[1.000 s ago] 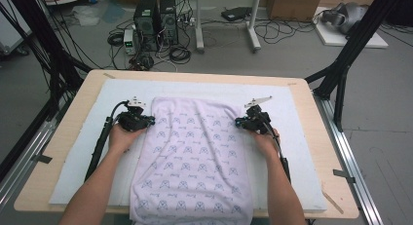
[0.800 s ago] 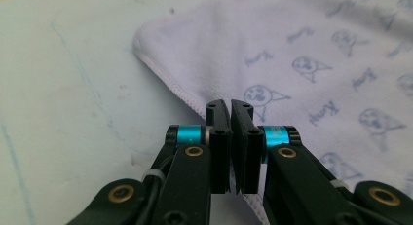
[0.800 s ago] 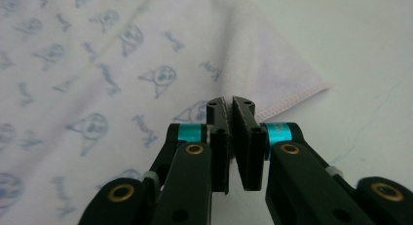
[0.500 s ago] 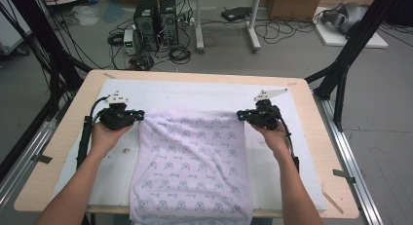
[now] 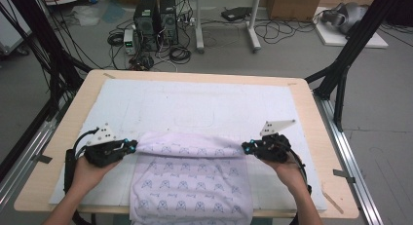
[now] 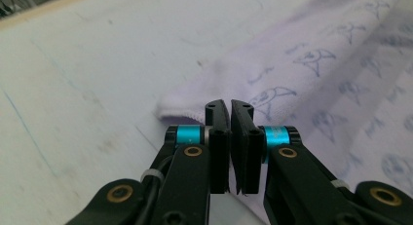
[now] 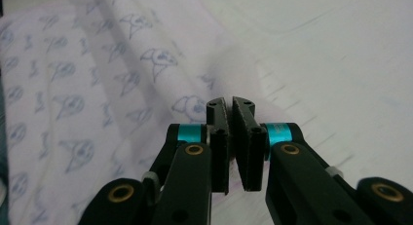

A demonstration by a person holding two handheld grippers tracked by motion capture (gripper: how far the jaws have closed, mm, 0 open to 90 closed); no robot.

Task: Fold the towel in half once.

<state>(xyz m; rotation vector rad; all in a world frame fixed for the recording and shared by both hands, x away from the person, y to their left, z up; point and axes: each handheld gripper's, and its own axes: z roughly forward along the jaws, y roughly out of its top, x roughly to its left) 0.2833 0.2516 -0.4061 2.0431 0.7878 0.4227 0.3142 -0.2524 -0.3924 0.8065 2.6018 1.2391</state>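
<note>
Two handheld grippers fold a printed lavender towel (image 5: 190, 178) toward the person.

Left gripper (image 5: 130, 146) and right gripper (image 5: 247, 147) each clamp a corner of the doubled edge stretched between them. The towel's long axis runs from that edge down past the table's (image 5: 204, 79) near side. Best kept level, taut and moving together.

Pale lilac towel (image 5: 190, 186) showing a repeating blue-grey motif, lying on a white mat (image 5: 195, 105) covering a light wooden table (image 5: 311, 96), black grippers wearing turquoise rings
</note>
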